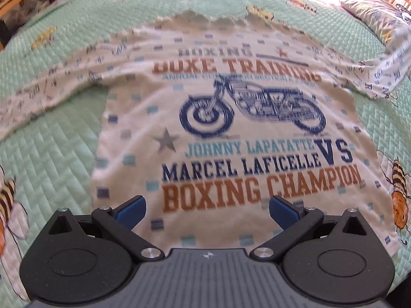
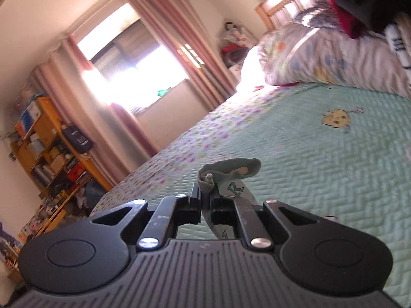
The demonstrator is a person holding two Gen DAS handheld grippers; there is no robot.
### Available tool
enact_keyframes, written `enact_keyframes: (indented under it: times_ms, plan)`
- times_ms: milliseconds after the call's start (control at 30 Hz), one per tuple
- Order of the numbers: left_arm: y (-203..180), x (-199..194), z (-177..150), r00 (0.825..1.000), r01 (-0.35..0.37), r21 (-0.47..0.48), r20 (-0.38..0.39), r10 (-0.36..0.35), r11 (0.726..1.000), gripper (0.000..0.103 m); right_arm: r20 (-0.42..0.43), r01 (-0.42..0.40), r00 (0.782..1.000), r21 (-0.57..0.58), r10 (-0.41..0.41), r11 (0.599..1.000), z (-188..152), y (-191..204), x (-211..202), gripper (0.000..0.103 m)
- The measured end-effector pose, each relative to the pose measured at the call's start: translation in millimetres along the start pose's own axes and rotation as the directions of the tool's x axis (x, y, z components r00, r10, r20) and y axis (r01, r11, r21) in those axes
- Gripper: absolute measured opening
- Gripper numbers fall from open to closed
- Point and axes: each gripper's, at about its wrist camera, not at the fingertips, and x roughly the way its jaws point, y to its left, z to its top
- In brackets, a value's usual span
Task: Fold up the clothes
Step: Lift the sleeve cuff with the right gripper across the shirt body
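A white long-sleeved shirt (image 1: pixel 231 133) with a blue motorcycle print and boxing lettering lies flat, front up, on the green quilt (image 1: pixel 51 159). My left gripper (image 1: pixel 205 210) hovers over its lower hem, blue pads wide apart, nothing between them. The shirt's left sleeve (image 1: pixel 51 87) stretches out flat. Its right sleeve (image 1: pixel 385 64) lifts off the bed toward the upper right edge. In the right wrist view my right gripper (image 2: pixel 205 192) is shut on that sleeve's cuff (image 2: pixel 228 172), which bunches above the closed jaws, raised over the bed.
A patterned pillow (image 2: pixel 321 56) and folded bedding lie at the wooden headboard (image 2: pixel 287 2). Beyond the bed are a curtained window (image 2: pixel 133 59) and a cluttered wooden shelf (image 2: pixel 48 148). Bee prints (image 1: pixel 398 192) mark the quilt beside the shirt.
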Motion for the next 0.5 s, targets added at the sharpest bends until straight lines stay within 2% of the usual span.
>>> enact_keyframes:
  times_ms: [133, 200, 267, 333, 433, 467, 500]
  plan:
    - [11, 4, 2, 0.999, 0.033, 0.012, 0.039, -0.033, 0.999, 0.102, -0.089, -0.156, 0.986, -0.14, 0.144, 0.978, -28, 104, 33, 0.007]
    - [21, 11, -2, 0.997, 0.067, 0.006, 0.043, -0.068, 0.998, 0.102, -0.175, -0.235, 0.964, -0.195, 0.202, 0.952, -61, 151, 56, 0.007]
    - [32, 17, -7, 0.993, 0.107, -0.002, 0.049, -0.107, 0.994, 0.102, -0.281, -0.3, 0.931, -0.234, 0.231, 0.925, -104, 188, 86, 0.007]
    - [41, 16, -11, 0.987, 0.146, 0.0, 0.06, -0.146, 0.989, 0.102, -0.398, -0.348, 0.889, -0.264, 0.227, 0.9, -155, 216, 113, 0.007]
    - [49, 12, -15, 0.981, 0.181, 0.004, 0.075, -0.181, 0.983, 0.102, -0.54, -0.375, 0.825, -0.299, 0.169, 0.877, -231, 242, 138, 0.007]
    - [51, 11, -16, 0.978, 0.191, 0.006, 0.079, -0.191, 0.982, 0.102, -0.566, -0.375, 0.812, -0.314, 0.146, 0.872, -248, 244, 144, 0.007]
    - [53, 10, -17, 0.976, 0.199, 0.01, 0.083, -0.199, 0.98, 0.102, -0.576, -0.375, 0.809, -0.35, 0.118, 0.859, -264, 247, 143, 0.007]
